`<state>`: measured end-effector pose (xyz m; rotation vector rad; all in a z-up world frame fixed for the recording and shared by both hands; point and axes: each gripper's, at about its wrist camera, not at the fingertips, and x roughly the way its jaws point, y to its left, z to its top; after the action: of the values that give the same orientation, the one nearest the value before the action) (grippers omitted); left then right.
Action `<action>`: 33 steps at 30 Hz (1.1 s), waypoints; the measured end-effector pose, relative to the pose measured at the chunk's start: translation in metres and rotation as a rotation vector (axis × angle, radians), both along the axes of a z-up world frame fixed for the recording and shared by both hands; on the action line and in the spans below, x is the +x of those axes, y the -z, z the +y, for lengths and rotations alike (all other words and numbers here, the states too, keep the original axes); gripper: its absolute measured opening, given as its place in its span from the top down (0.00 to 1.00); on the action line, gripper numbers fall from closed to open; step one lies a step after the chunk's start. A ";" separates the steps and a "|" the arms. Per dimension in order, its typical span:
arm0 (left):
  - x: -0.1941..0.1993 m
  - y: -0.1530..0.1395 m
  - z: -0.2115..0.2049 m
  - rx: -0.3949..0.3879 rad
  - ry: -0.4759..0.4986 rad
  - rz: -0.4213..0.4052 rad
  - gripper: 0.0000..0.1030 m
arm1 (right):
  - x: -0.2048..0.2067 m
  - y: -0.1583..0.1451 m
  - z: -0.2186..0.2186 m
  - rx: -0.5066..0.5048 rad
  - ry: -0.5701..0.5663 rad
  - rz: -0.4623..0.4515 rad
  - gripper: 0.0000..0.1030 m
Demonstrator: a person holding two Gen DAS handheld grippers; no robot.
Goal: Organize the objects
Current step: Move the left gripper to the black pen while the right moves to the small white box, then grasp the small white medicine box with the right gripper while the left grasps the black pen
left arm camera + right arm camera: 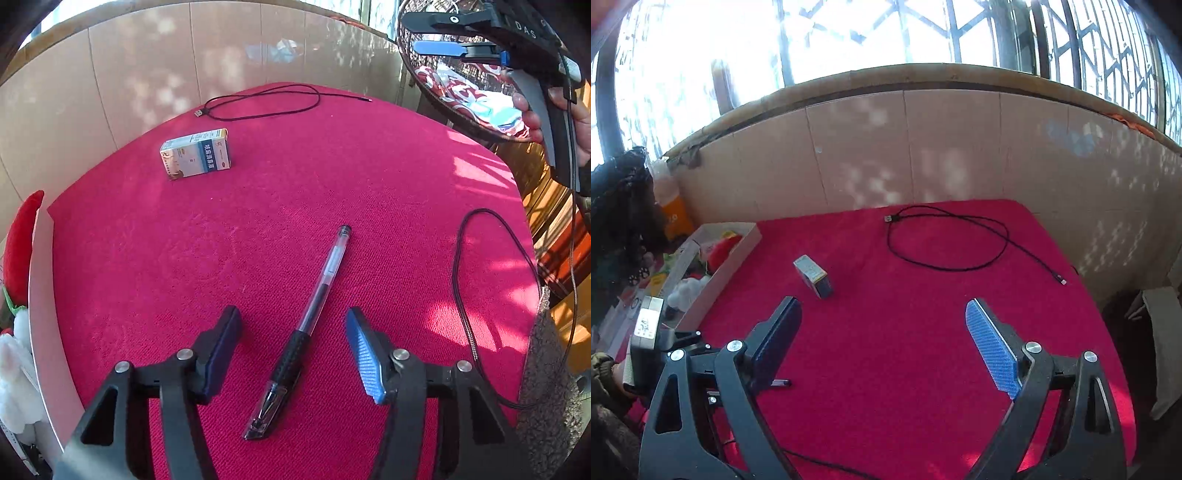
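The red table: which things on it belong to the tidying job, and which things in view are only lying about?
For the job:
- pen, lying between the open left gripper fingers
- small box
- black cable
- white tray with toys at the table's edge

Just lying about:
- orange bottle beside the wall
- wicker chair with a patterned cushion
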<state>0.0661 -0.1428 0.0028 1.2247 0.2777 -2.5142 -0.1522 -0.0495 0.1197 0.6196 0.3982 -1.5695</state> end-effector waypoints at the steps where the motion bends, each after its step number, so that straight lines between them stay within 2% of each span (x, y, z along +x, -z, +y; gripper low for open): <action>1: 0.000 0.000 -0.001 0.012 -0.003 0.005 0.42 | 0.014 0.008 -0.019 0.021 -0.061 -0.001 0.11; 4: 0.000 0.000 0.000 0.008 0.002 0.007 0.42 | 0.049 0.040 -0.075 0.109 -0.176 0.008 0.11; 6: 0.002 0.002 0.004 -0.012 0.008 0.005 0.42 | 0.073 0.061 -0.110 0.172 -0.215 0.060 0.11; 10: 0.003 0.002 0.005 -0.018 -0.005 0.015 0.42 | 0.093 0.097 -0.159 0.242 -0.178 0.177 0.11; 13: 0.004 0.002 0.006 -0.023 -0.009 0.026 0.42 | 0.092 0.110 -0.183 0.253 -0.128 0.166 0.11; 17: 0.005 0.001 0.007 -0.023 -0.008 0.029 0.43 | 0.097 0.126 -0.200 0.317 -0.134 0.172 0.11; 19: 0.006 0.001 0.008 -0.025 -0.007 0.029 0.45 | 0.097 0.128 -0.197 0.323 -0.151 0.151 0.15; 20: 0.007 0.000 0.010 -0.026 -0.007 0.029 0.47 | 0.097 0.127 -0.194 0.322 -0.168 0.126 0.33; 21: 0.008 0.000 0.011 -0.026 -0.006 0.029 0.51 | 0.096 0.124 -0.189 0.316 -0.182 0.113 0.56; 22: 0.008 -0.001 0.013 -0.025 -0.006 0.030 0.56 | 0.096 0.122 -0.184 0.319 -0.191 0.115 0.71; 23: 0.009 -0.002 0.015 -0.024 -0.005 0.032 0.59 | 0.096 0.121 -0.178 0.328 -0.200 0.109 0.77; 24: 0.009 -0.002 0.018 -0.025 -0.003 0.031 0.64 | 0.096 0.119 -0.171 0.336 -0.205 0.097 0.77; 28: 0.011 -0.004 0.022 -0.023 -0.007 0.032 0.65 | 0.091 0.119 -0.129 0.329 -0.197 0.039 0.77; 33: 0.012 -0.005 0.024 -0.026 -0.012 0.029 0.65 | 0.069 0.118 -0.073 0.270 -0.106 -0.158 0.77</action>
<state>0.0782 -0.1184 0.0076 1.1736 0.2581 -2.5190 -0.0836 -0.1222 0.0020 0.9094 0.5194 -1.3656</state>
